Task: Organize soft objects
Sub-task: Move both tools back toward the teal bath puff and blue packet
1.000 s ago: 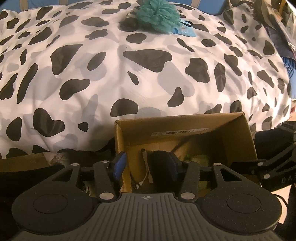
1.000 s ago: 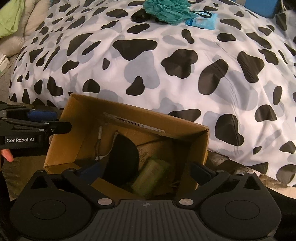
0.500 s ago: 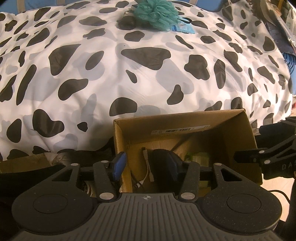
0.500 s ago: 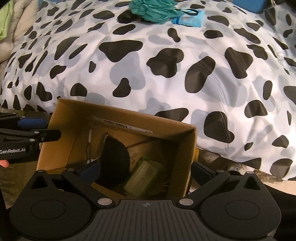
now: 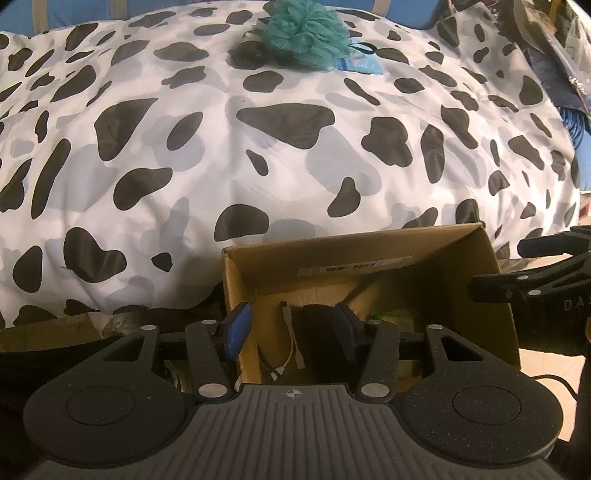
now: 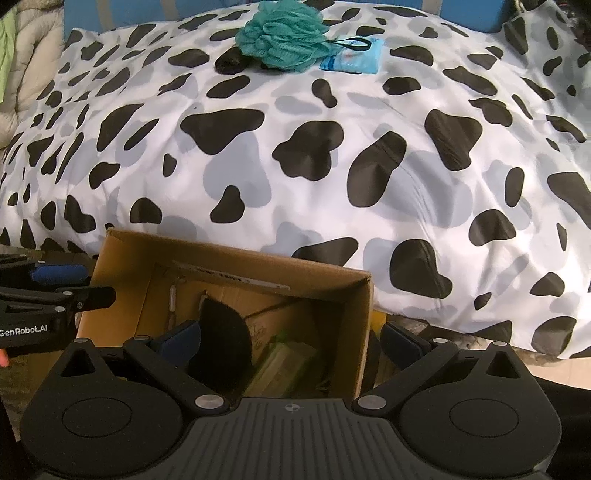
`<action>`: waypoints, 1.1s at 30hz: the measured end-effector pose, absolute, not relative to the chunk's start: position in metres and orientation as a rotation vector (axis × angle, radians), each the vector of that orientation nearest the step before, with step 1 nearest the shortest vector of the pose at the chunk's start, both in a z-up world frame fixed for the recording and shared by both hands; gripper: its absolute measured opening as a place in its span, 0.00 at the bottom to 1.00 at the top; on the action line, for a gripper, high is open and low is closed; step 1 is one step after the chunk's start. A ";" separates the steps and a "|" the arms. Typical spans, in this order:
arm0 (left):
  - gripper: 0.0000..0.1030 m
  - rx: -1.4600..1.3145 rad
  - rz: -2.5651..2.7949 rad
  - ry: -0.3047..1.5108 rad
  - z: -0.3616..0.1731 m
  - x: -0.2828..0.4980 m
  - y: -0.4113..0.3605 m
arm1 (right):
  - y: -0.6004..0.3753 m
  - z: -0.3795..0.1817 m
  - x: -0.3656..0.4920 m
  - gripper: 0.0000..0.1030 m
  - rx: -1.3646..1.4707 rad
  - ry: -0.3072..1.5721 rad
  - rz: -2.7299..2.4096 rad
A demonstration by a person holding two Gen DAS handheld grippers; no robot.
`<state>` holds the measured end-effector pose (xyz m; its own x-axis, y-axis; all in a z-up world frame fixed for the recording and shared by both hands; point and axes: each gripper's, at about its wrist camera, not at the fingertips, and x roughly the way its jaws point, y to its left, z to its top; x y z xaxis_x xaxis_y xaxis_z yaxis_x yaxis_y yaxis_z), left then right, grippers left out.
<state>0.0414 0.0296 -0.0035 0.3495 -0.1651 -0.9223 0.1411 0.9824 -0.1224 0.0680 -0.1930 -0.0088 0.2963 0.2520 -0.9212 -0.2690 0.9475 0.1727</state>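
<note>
A cow-print duvet [image 6: 332,155] covers the bed. At the left edge lies a beige quilted blanket [image 6: 26,70], with a green cloth [image 6: 5,62] beside it. A blue wall [image 6: 147,11] stands behind the bed. A white cable [image 5: 291,343] lies by the bed's near edge. At the right, clutter and blue cord [image 5: 570,122] sit beside the duvet.

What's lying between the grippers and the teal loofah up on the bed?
Nothing visible stands in the way. Only bare cow-print duvet stretches from the cardboard box to the teal loofah. A dark item and a blue packet flank it at the far edge.
</note>
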 end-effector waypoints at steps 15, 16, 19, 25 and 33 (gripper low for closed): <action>0.47 -0.018 -0.198 1.151 0.005 0.042 0.026 | -0.197 -0.001 0.070 1.00 -0.049 1.146 0.282; 0.47 -0.018 -0.200 1.147 0.005 0.042 0.026 | -0.197 -0.001 0.070 1.00 -0.050 1.143 0.281; 0.47 -0.020 -0.206 1.130 0.008 0.041 0.025 | -0.197 0.000 0.070 1.00 -0.052 1.133 0.279; 0.47 -0.013 -0.194 1.097 0.012 0.039 0.026 | -0.198 0.005 0.069 1.00 -0.062 1.102 0.266; 0.47 -0.032 -0.164 1.032 0.019 0.039 0.030 | -0.200 0.009 0.070 1.00 -0.072 1.062 0.245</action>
